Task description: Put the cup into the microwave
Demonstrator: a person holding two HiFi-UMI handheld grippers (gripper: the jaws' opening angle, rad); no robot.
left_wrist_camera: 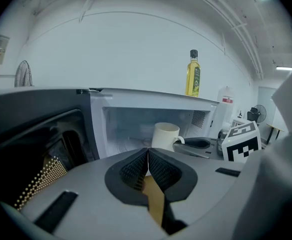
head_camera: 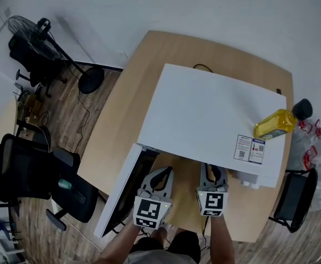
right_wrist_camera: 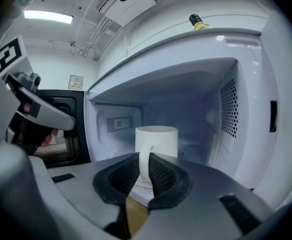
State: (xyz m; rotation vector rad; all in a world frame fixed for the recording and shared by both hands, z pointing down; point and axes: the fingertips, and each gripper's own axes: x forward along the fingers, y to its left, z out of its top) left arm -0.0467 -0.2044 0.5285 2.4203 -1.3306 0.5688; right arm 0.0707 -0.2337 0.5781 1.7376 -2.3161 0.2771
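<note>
Left gripper (left_wrist_camera: 148,153) jaws together; right gripper (right_wrist_camera: 144,158) clamps the cup (right_wrist_camera: 157,136) handle.

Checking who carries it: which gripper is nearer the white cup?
Right. The right gripper has its fingers pinching the handle of the cup; the left gripper sits shut, apart from it, toward the open door.

The left hand-held gripper (left_wrist_camera: 148,151) has its jaws closed together with nothing between them. Ahead, the microwave (left_wrist_camera: 135,98) is open, its door (left_wrist_camera: 35,134) swung to the left. A white cup (left_wrist_camera: 165,135) appears against the open cavity, handle to the right. The right hand-held gripper (left_wrist_camera: 198,145) reaches the handle. A yellow bottle (left_wrist_camera: 193,74) stands upright on the microwave top.
</note>
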